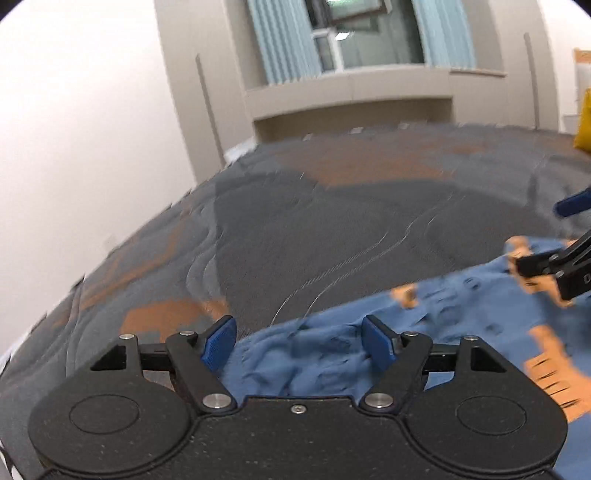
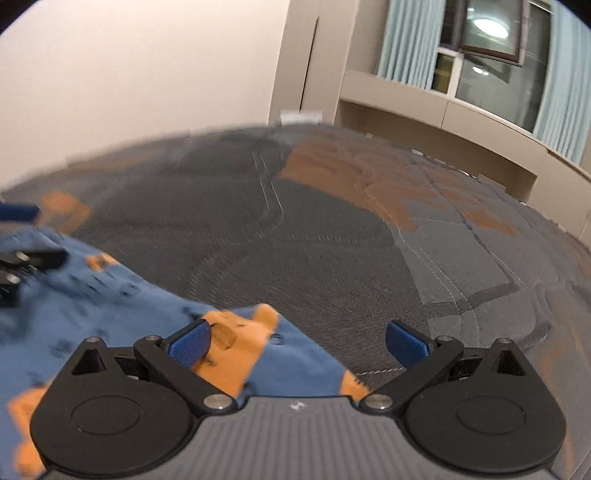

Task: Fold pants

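Blue pants (image 1: 461, 306) with orange patches lie rumpled on a grey and orange carpet (image 1: 332, 221). My left gripper (image 1: 299, 341) stands open just over their near edge; blue cloth shows between its pads, which do not press on it. My right gripper (image 2: 298, 343) is open too, with an orange and blue corner of the pants (image 2: 110, 306) under its left finger and bare carpet (image 2: 295, 240) under the right one. Each gripper also shows at the edge of the other's view: the right gripper (image 1: 554, 236) over the pants' far end, the left gripper (image 2: 26, 236) at the left border.
A white wall (image 1: 74, 129) and a beige built-in bench (image 1: 351, 99) under a curtained window (image 1: 369, 33) bound the carpet at the far side. Something yellow (image 1: 583, 122) sits at the right border. Both views are blurred.
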`<move>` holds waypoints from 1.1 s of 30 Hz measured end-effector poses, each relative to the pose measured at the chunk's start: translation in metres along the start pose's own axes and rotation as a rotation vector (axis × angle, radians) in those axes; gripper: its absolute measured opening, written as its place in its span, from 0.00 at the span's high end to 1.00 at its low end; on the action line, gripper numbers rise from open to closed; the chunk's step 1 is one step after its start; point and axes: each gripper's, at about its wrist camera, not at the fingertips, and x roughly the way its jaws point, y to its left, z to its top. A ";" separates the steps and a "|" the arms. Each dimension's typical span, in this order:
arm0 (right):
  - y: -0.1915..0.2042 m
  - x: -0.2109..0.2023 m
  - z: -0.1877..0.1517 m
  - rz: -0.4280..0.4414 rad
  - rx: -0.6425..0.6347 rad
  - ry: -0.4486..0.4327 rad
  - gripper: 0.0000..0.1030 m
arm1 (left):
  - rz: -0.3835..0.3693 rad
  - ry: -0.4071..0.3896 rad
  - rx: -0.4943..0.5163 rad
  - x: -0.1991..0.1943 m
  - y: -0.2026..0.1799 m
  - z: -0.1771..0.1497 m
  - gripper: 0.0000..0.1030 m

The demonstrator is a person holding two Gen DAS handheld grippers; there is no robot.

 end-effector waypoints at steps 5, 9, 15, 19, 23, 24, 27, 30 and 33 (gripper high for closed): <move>-0.021 0.015 -0.001 -0.045 0.017 0.023 0.00 | -0.029 0.031 -0.109 0.004 0.024 -0.007 0.18; -0.035 0.002 -0.013 -0.182 0.024 0.007 0.00 | 0.005 0.006 -0.085 -0.015 0.015 -0.009 0.17; -0.054 -0.081 -0.068 -0.080 0.129 -0.081 0.00 | -0.090 -0.116 -0.038 -0.061 -0.021 -0.002 0.01; -0.048 -0.120 -0.111 -0.159 0.082 -0.067 0.00 | -0.177 -0.110 0.040 -0.070 -0.066 -0.006 0.01; -0.059 -0.144 -0.144 -0.276 0.067 -0.054 0.00 | -0.233 -0.049 0.093 -0.070 -0.105 -0.016 0.01; -0.065 -0.148 -0.148 -0.293 0.077 -0.051 0.00 | -0.236 -0.033 0.109 -0.070 -0.115 -0.018 0.01; -0.090 -0.159 -0.166 -0.394 0.119 -0.033 0.00 | -0.205 -0.011 0.138 -0.066 -0.131 -0.025 0.01; -0.121 -0.168 -0.189 -0.485 0.187 0.001 0.00 | -0.161 -0.021 0.141 -0.071 -0.132 -0.025 0.01; -0.146 -0.181 -0.206 -0.575 0.246 -0.003 0.00 | -0.125 -0.019 0.132 -0.077 -0.135 -0.022 0.01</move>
